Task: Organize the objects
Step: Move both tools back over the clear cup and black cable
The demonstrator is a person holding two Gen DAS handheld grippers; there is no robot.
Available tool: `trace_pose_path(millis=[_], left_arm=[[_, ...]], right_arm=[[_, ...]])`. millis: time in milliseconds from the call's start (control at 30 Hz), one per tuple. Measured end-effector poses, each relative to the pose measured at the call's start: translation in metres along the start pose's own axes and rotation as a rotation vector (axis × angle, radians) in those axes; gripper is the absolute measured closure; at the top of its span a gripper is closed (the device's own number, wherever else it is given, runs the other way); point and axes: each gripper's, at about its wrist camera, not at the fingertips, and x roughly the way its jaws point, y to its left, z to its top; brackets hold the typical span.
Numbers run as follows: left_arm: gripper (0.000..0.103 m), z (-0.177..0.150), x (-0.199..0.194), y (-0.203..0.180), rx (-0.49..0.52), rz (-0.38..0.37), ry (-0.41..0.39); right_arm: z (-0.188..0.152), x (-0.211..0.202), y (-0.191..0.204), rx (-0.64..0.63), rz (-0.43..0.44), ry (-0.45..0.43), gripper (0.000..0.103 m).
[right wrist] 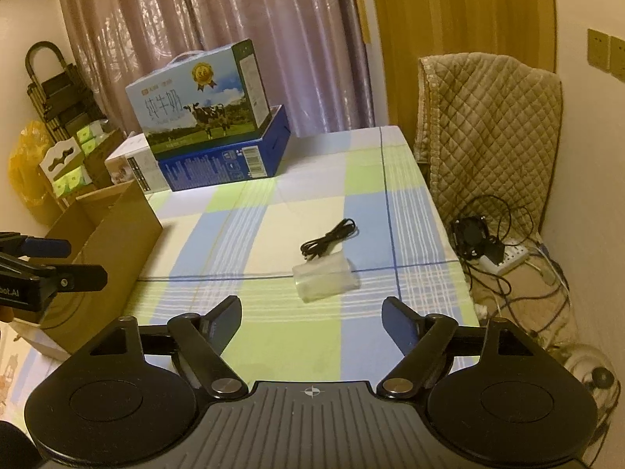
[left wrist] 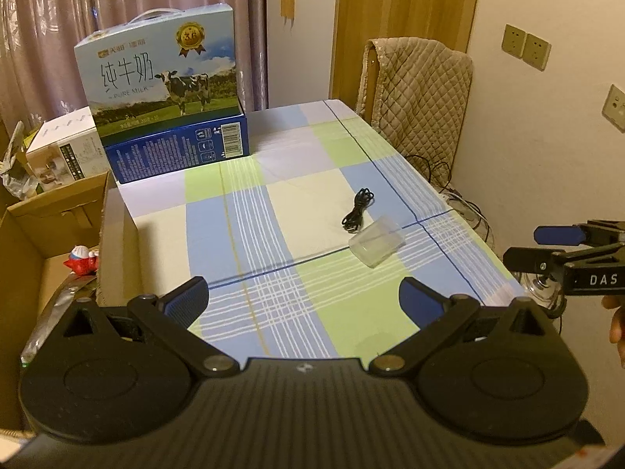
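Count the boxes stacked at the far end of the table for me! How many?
2. The milk box with the cow sits on top of a flat dark blue box, at the table's far left corner. More boxes stand off the table beside them.

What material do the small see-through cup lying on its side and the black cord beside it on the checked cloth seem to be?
Small see-through cup: likely thin clear plastic, slightly frosted; the cloth's colours show through it. Black cord: probably rubber- or plastic-sheathed cable, matte, loosely bundled, bending softly.
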Motion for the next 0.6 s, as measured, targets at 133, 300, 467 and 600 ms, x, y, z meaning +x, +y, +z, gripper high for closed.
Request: trace_pose_path(millis=[133,300,467,600], left_arm=[[0.001,0.006,0.024,0.005,0.002,0.007,0.013],[0.001,0.013,0.056,0.014,-0.005,0.013,0.029],[0.001,0.017,0.092,0.021,-0.016,0.016,0.046],[0.001,0.020,0.116,0.025,-0.017,0.015,0.055]], right_arm=[[0.004,0.029,-0.003,-0.043,-0.016,0.014,0.026],[0.006,0.070,-0.009,-0.091,-0.022,0.043,0.025],[0.006,0.108,-0.012,-0.151,-0.007,0.075,0.025],[0.002,0.138,-0.012,-0.206,0.000,0.090,0.025]])
